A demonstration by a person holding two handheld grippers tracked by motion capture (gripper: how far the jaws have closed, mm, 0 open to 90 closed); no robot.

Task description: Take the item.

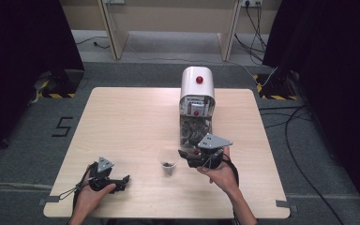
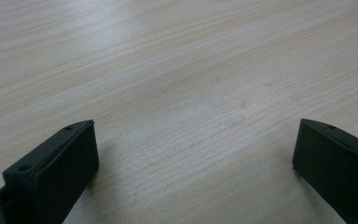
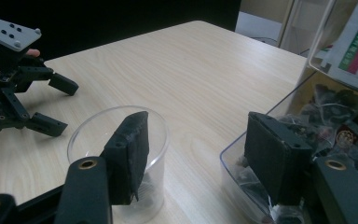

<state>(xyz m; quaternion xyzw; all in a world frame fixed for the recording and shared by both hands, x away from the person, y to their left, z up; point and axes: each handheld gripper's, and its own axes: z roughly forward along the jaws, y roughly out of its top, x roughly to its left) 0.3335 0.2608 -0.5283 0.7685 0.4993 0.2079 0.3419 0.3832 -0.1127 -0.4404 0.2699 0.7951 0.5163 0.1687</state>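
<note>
The right gripper [image 3: 196, 154] was held with its jaws spread wide and nothing between them. Its one finger [image 3: 128, 156] stood in front of the clear plastic cup [image 3: 121, 154], which sat on the table [image 1: 122, 122] just beside that finger; a little dark material lay in the cup's bottom. Its other finger [image 3: 275, 161] hung over the front lip of the dispenser's clear tray [image 3: 235, 161], which held dark wrapped pieces. In the high view the dispenser [image 1: 197, 101] stood just beyond the right gripper [image 1: 187, 154], with the cup [image 1: 168, 162] close to the gripper's left.

The left gripper [image 2: 193, 154] also stood open, empty, its fingers low over bare wood, well apart from the cup.

The step in hand appeared to be taking a piece from the tray for the cup. To do it well, the fingers should straddle one piece, close fully before lifting, then release directly above the cup's mouth. The near finger should stay clear of the light cup's rim, since a nudge would likely tip it.
</note>
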